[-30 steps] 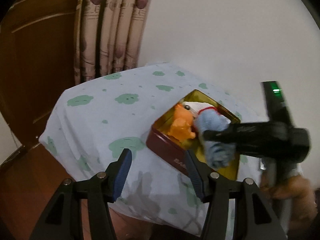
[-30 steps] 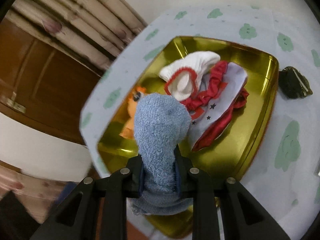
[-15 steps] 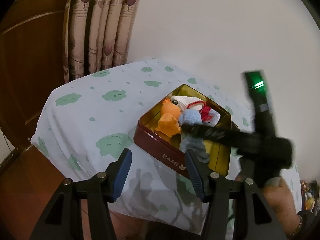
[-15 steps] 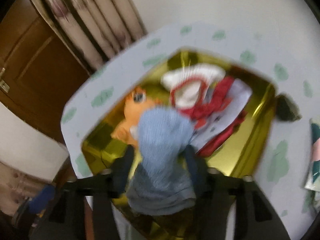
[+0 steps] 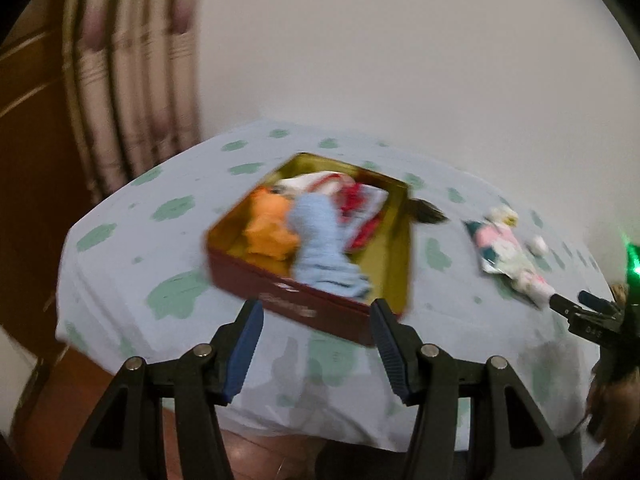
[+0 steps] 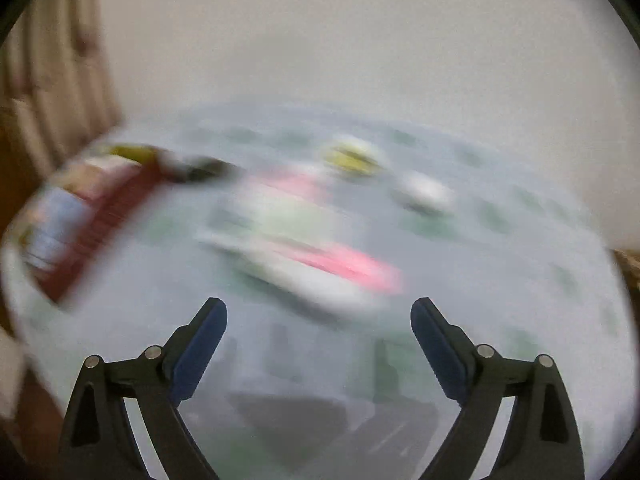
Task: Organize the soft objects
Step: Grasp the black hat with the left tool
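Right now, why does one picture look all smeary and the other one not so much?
Right wrist view: heavy motion blur smears the tablecloth and the pink-and-white thing; only the right gripper, jaws opening and empty, is sharp. Left wrist view: milder blur, so the tin and blue cloth stay recognisable.

Blue towel (image 5: 320, 240) lies in the tin (image 5: 280, 294) before the empty left claw (image 5: 316, 344).

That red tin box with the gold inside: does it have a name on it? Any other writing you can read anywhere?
Red tin box, front wall: pale lettering, too blurred to read.
Right gripper, black arm at the left wrist view's right edge: small pale characters, too blurred to read.
Pink and white cloth on the tablecloth: no readable text.
Right wrist view: all motion blur, nothing readable.
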Demonstrator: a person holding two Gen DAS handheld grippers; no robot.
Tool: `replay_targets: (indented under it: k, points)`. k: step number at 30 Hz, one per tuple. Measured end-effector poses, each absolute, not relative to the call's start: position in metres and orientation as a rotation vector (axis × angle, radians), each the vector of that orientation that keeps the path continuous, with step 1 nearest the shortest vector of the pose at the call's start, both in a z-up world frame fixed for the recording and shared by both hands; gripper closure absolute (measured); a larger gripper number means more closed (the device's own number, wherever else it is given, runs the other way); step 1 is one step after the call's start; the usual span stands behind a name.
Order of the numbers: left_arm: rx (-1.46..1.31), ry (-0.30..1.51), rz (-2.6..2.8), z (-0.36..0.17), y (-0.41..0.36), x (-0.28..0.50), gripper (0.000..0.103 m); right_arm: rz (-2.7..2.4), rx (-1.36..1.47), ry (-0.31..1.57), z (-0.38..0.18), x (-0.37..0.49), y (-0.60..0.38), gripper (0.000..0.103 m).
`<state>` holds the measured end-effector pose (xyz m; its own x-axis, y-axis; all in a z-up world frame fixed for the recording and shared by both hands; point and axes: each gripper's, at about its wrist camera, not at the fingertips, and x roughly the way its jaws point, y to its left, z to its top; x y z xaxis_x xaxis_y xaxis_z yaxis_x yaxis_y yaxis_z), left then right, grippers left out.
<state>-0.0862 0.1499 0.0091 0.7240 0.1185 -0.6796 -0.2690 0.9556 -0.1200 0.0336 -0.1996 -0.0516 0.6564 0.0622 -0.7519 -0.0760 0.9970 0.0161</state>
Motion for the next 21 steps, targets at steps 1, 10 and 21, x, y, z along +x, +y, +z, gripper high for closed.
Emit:
replay_targets:
  k: [1, 10, 21]
  points:
    - [-0.200, 0.737, 0.187, 0.009, 0.142, -0.085, 0.046, 0.021, -0.040, 0.869, -0.059, 0.030, -0.222, 0.011]
    - [0.059, 0.753, -0.054, 0.023, 0.050, -0.030, 0.046, -0.160, 0.025, 0.936, -0.101, 0.021, -0.338, 0.011]
    - [0.368, 0.939, -0.219, 0.008, -0.009, 0.138, 0.046, -0.065, 0.192, 0.929, -0.105, 0.019, -0.347, 0.011]
